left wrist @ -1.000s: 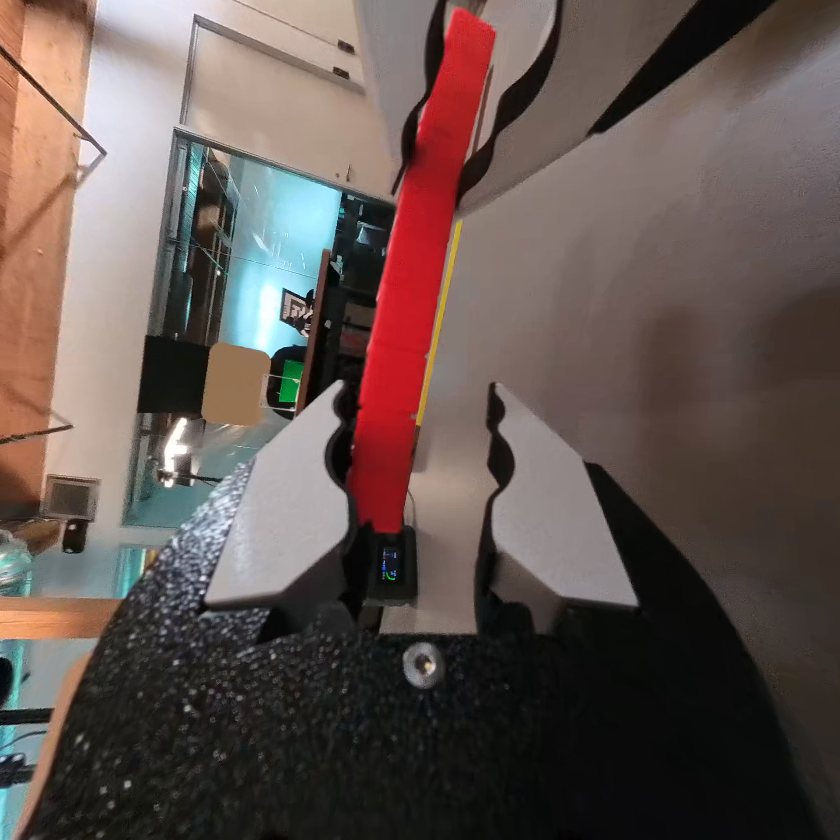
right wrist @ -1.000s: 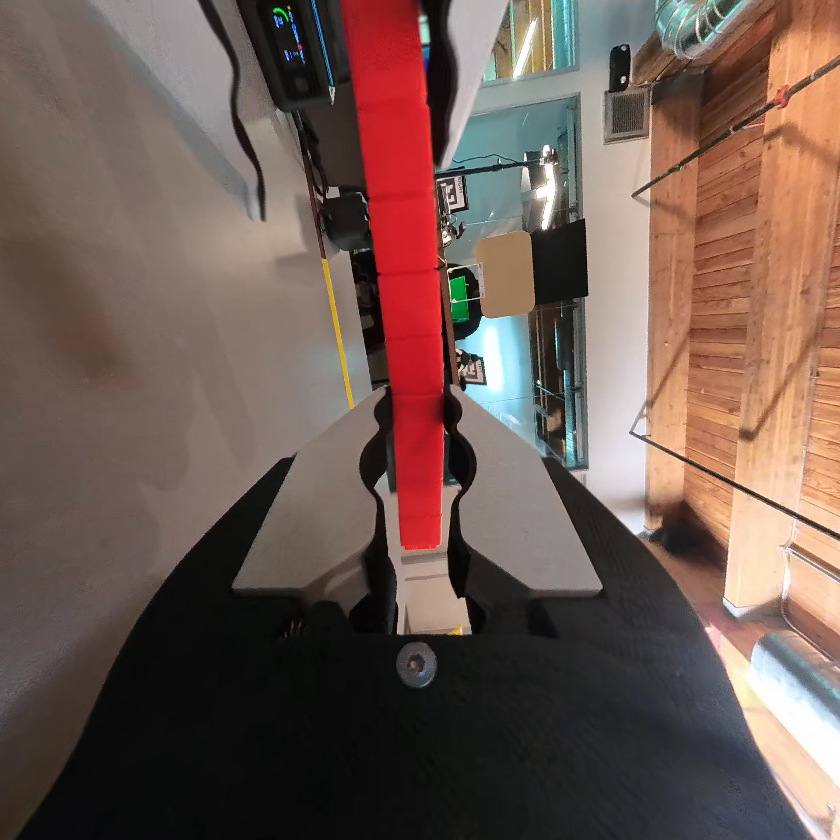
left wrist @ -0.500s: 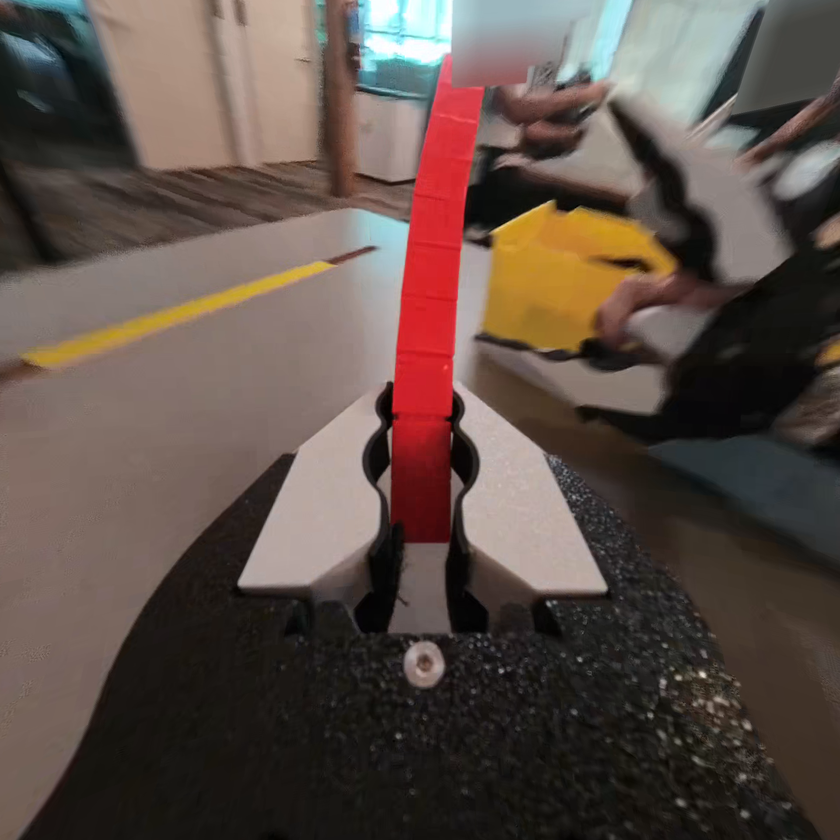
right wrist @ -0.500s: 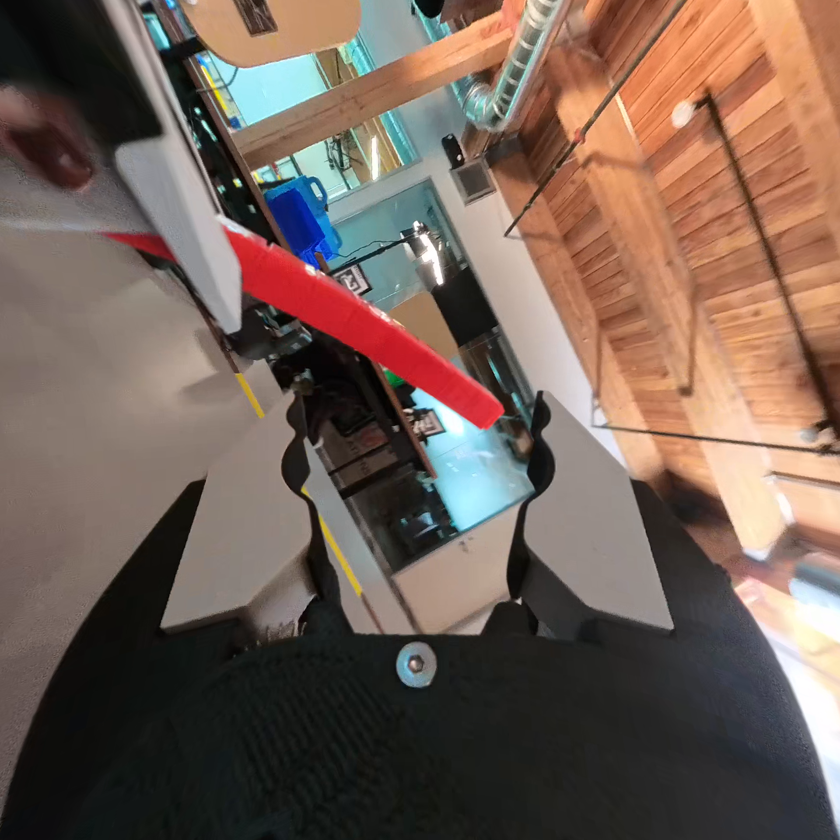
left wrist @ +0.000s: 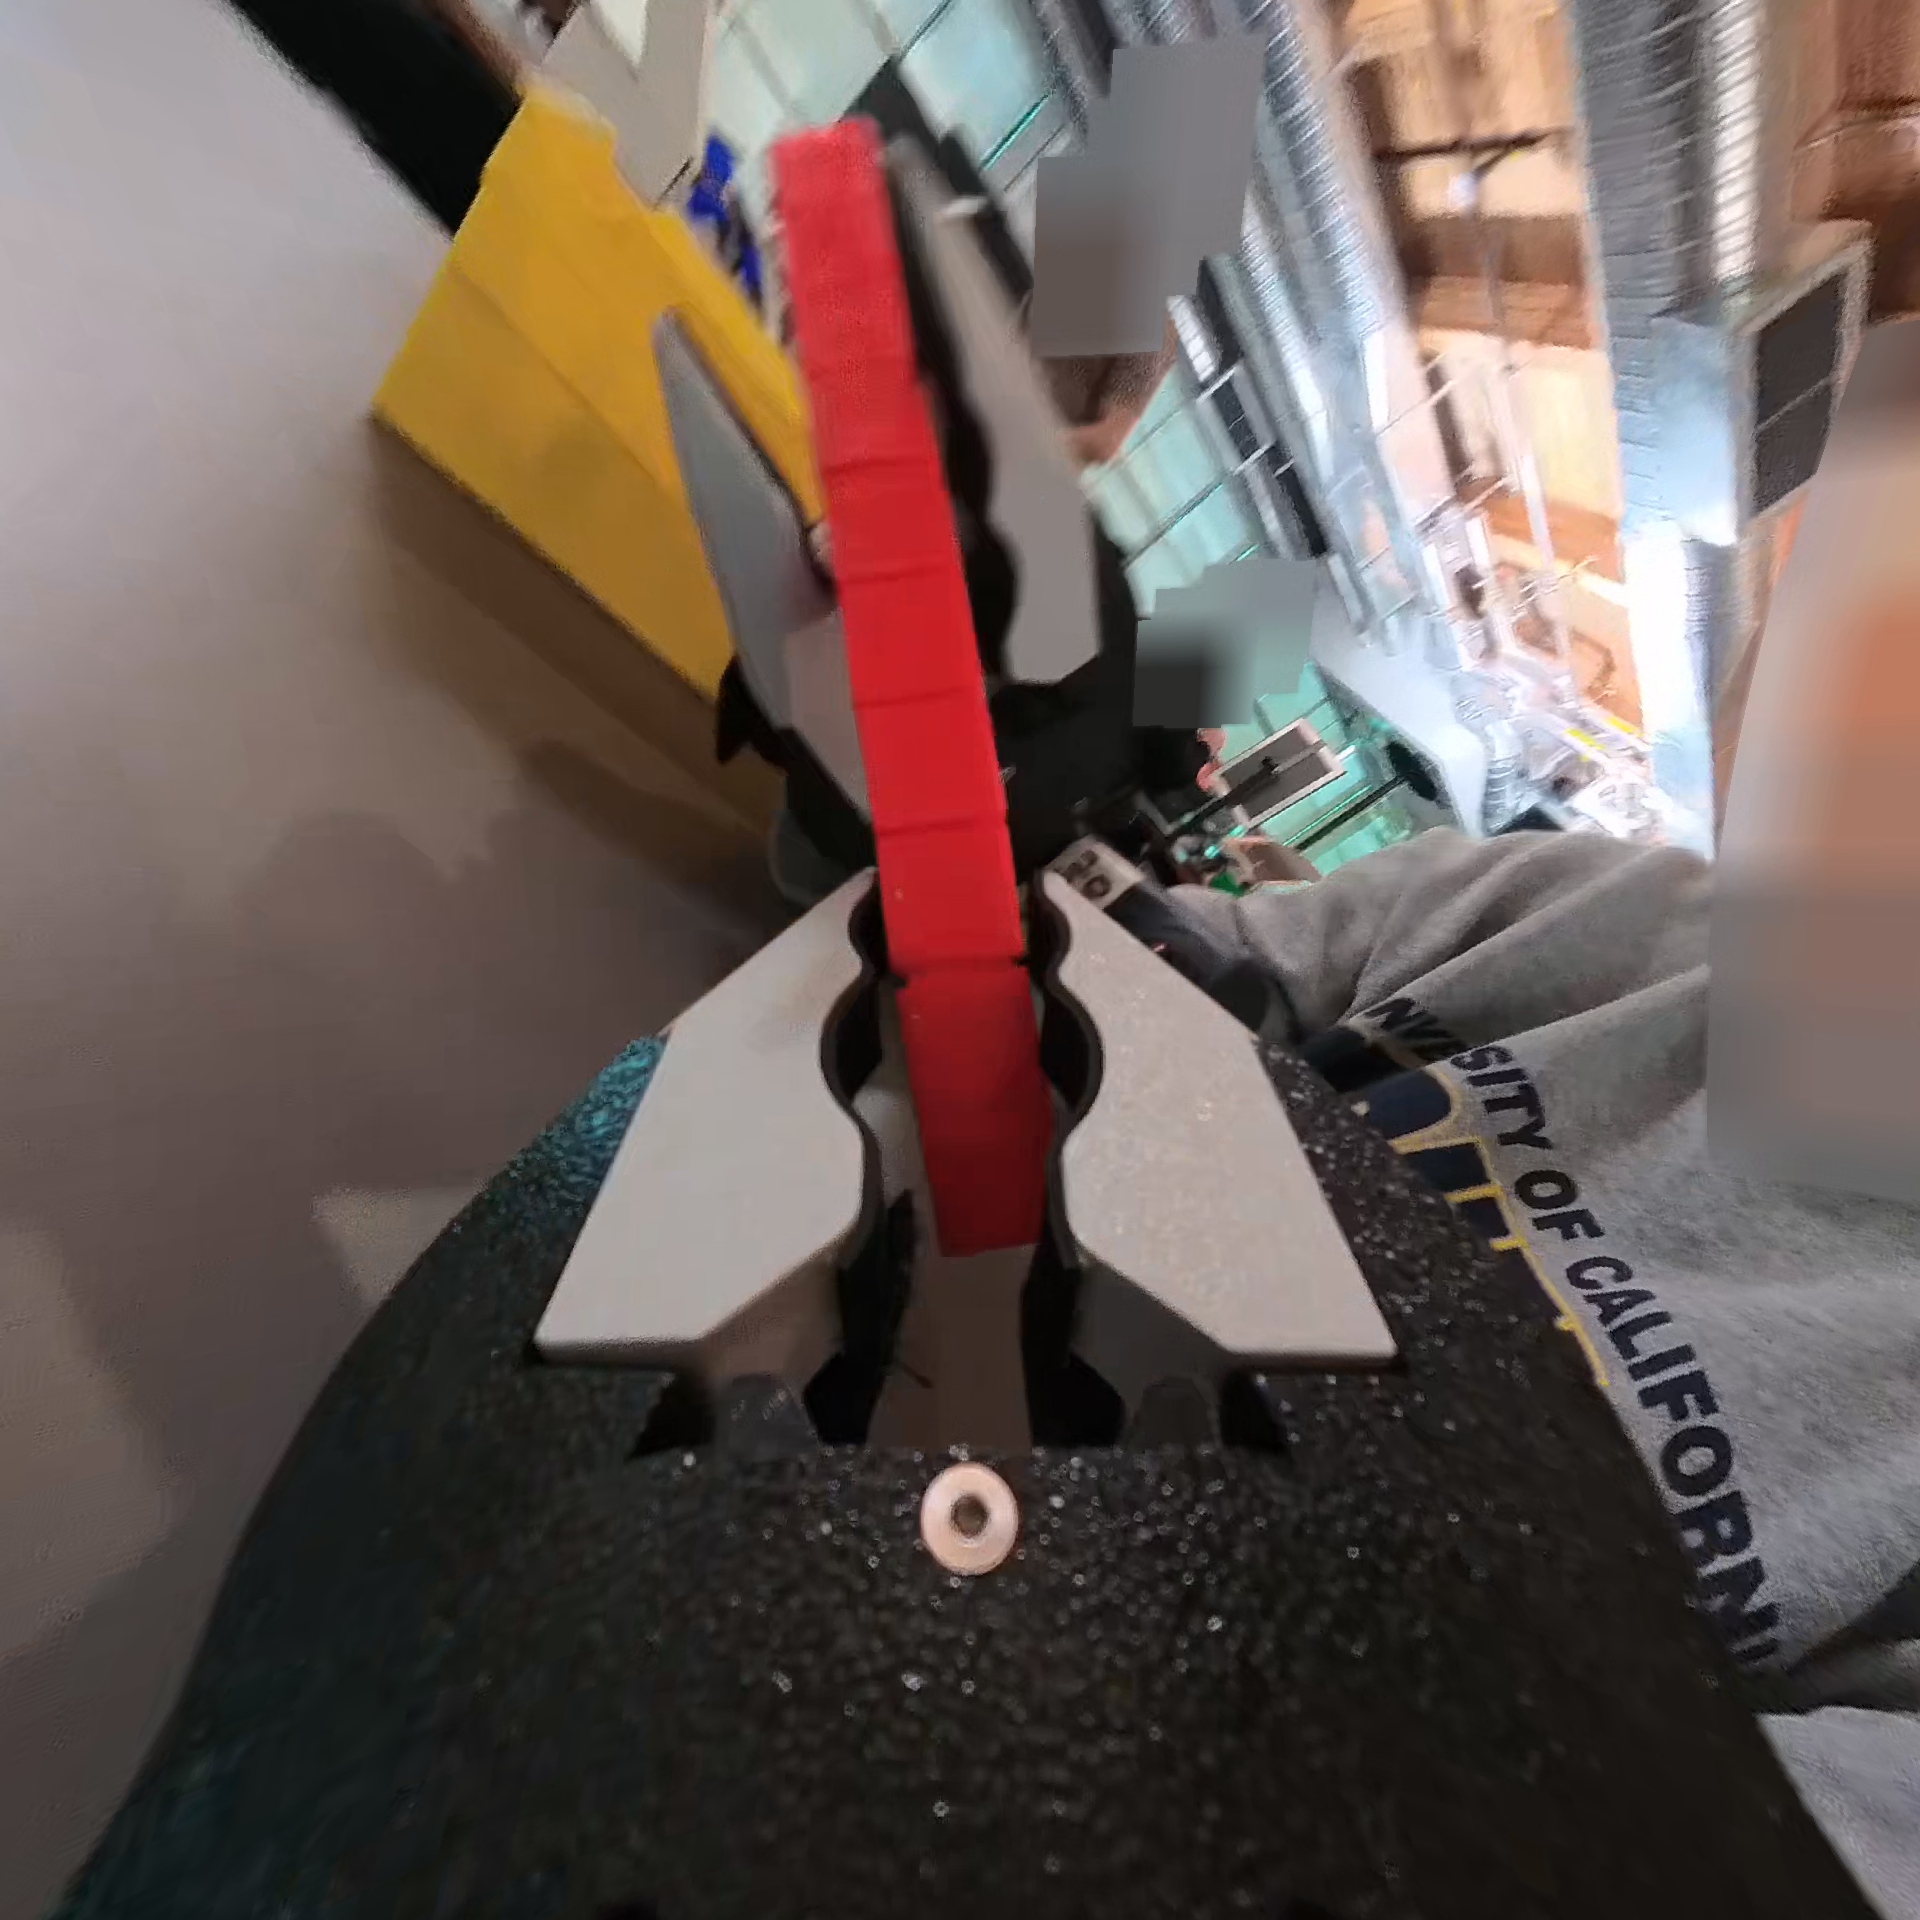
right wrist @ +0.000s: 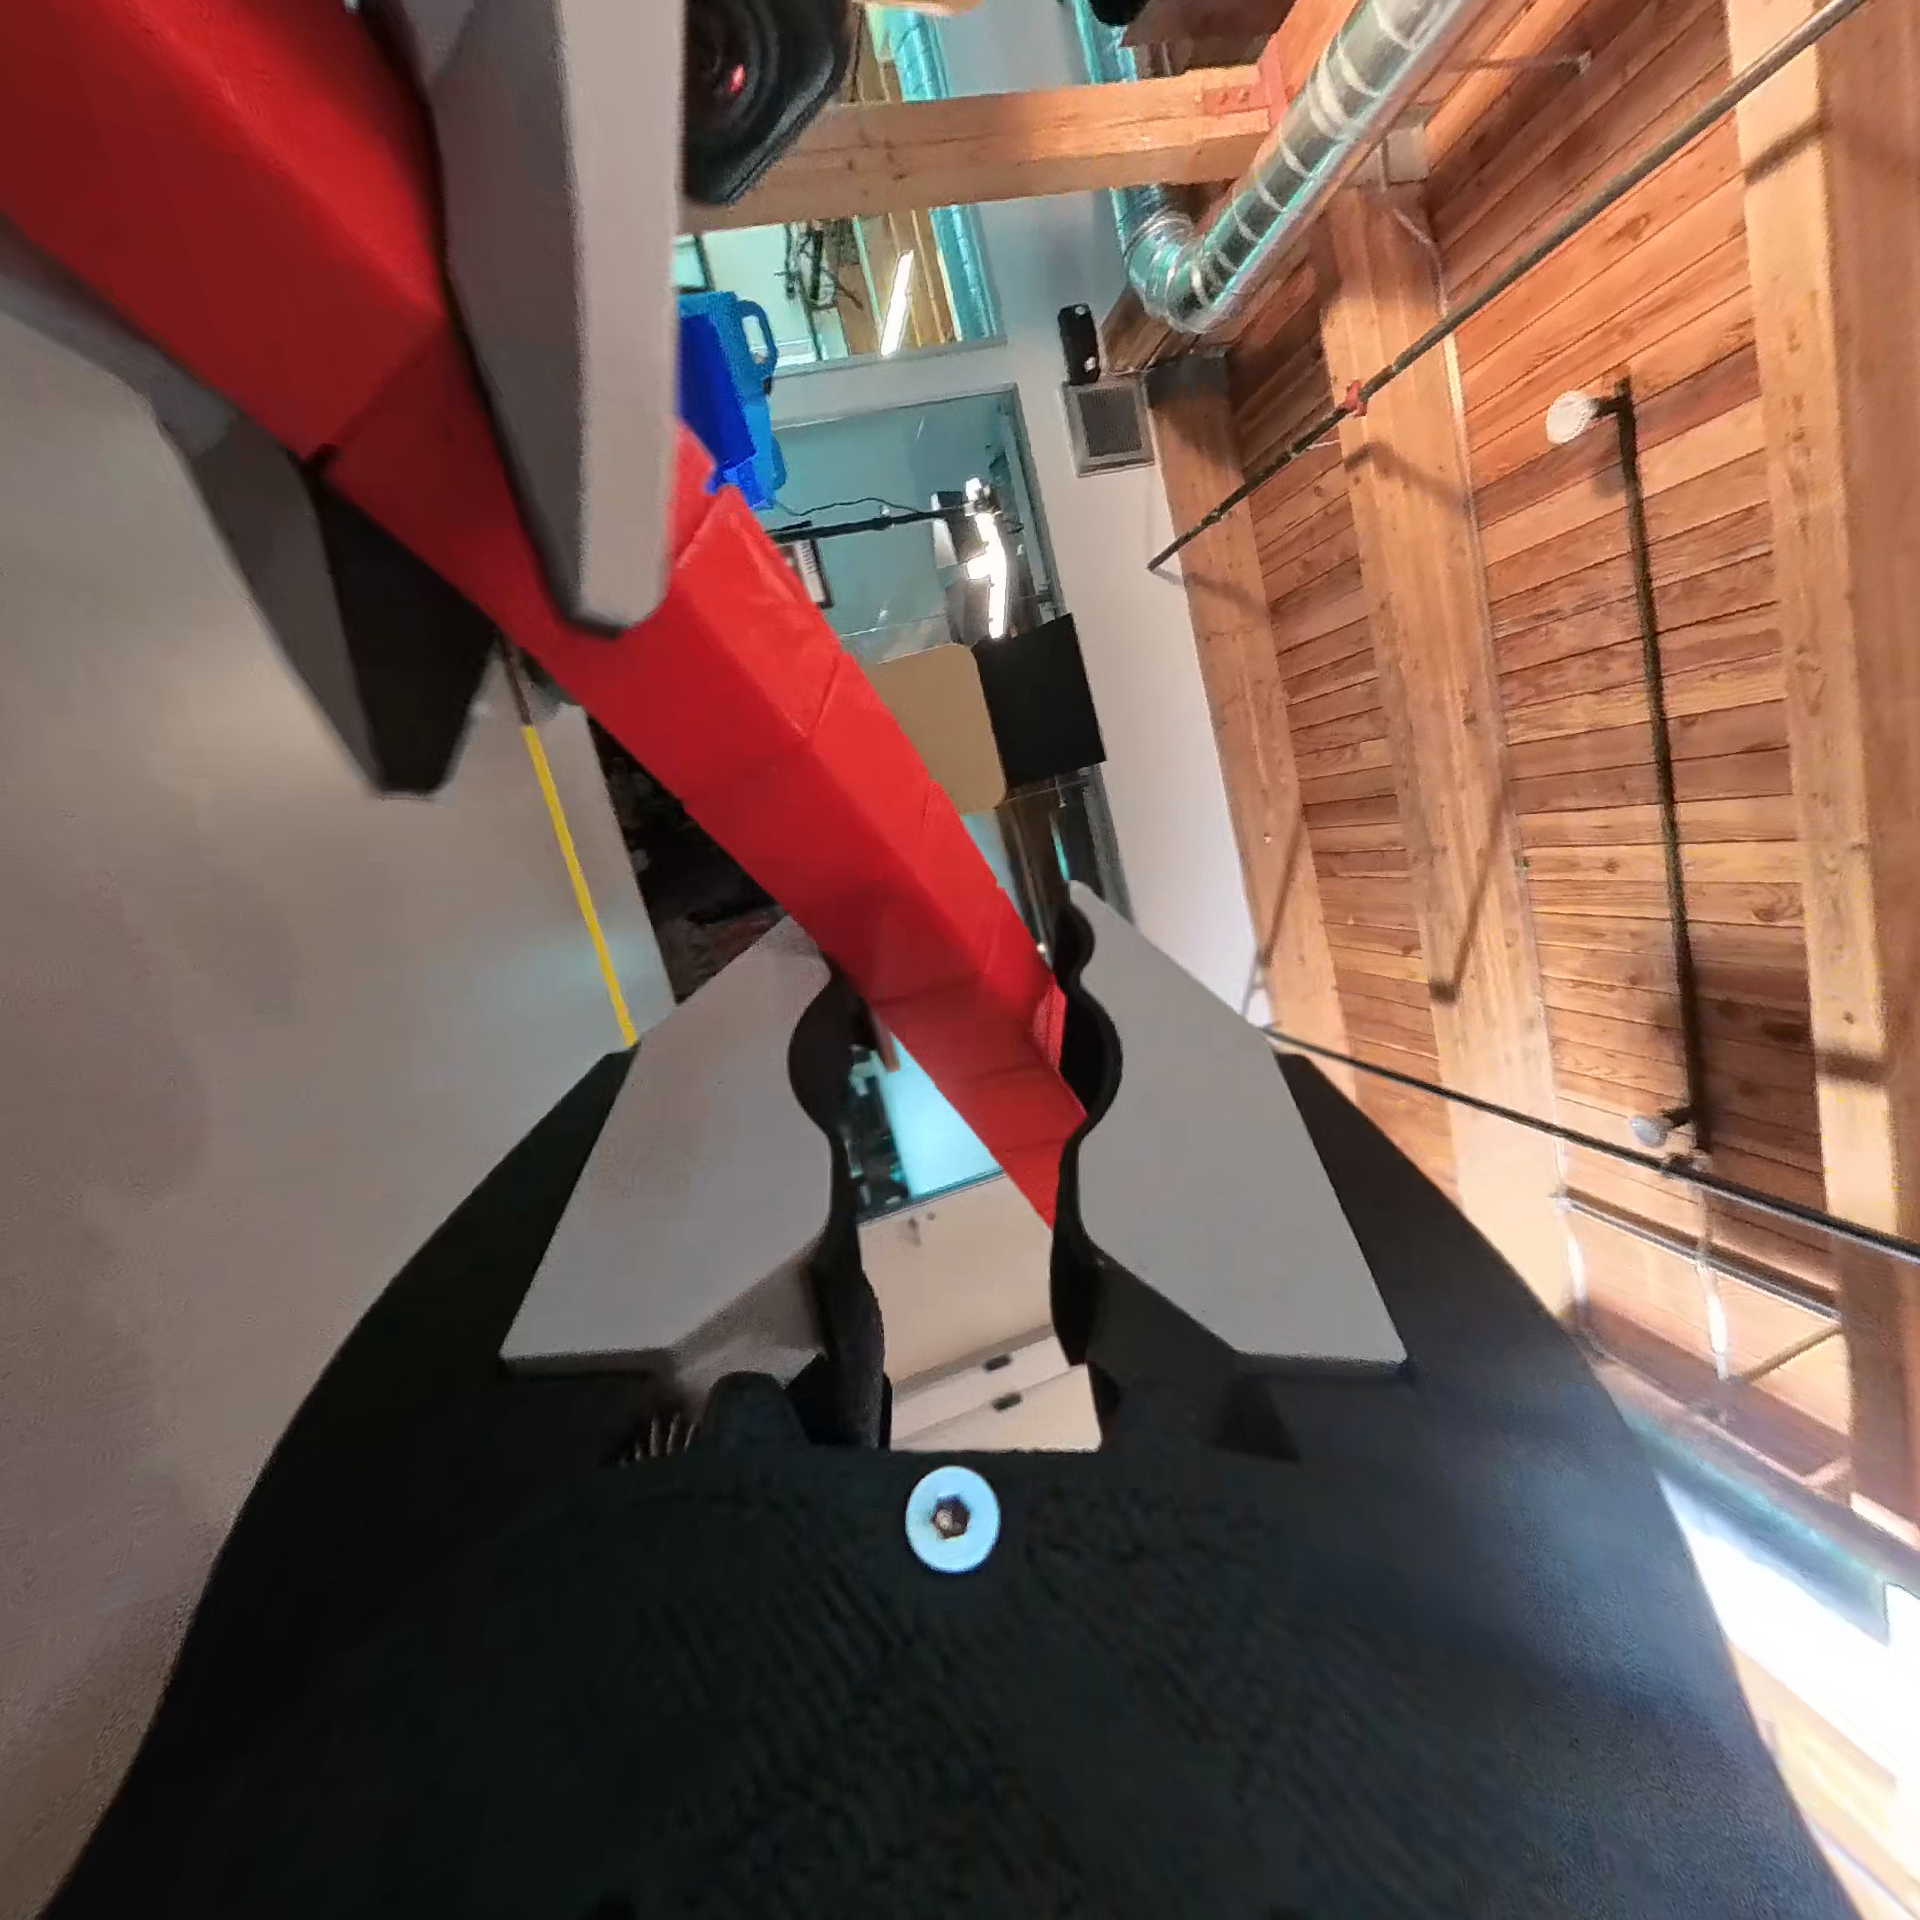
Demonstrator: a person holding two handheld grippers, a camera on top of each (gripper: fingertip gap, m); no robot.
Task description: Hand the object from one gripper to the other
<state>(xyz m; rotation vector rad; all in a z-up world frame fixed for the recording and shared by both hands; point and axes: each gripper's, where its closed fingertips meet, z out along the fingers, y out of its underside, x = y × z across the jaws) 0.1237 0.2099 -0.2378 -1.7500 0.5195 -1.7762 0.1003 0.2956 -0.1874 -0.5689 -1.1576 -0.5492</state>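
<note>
Between the two handheld grippers, a long red bar (left wrist: 914, 665) made of joined blocks. Near end sits in the left gripper (left wrist: 954, 1049); its grey fingers (left wrist: 727, 1174) are drawn in narrow and press the bar from both sides, so that tool has a firm hold. Bar runs straight out from those jaws, seams between blocks plain to see.

Far end of the bar reaches into the right gripper (right wrist: 951, 1070). Seen from the right wrist view, the red bar (right wrist: 790, 727) crosses the frame on a slant and its tip lies against the inner edge of one finger (right wrist: 1195, 1174). A gap shows between the bar and the opposite finger, so these jaws stand part-way apart, not clamped on it. The other tool's grey fingers (right wrist: 561, 312) show large at the top of that view, closed on the bar.

From the left wrist view, the right gripper's fingers (left wrist: 997, 416) flank the bar's far stretch. Yellow bin (left wrist: 561, 395) behind, standing on a grey table (left wrist: 208, 727). Grey sleeve (left wrist: 1455, 987) with lettering off to one side. Wood-plank wall (right wrist: 1558, 727) and a silver duct (right wrist: 1247, 218) in the background. Left wrist view blurred at the edges.
</note>
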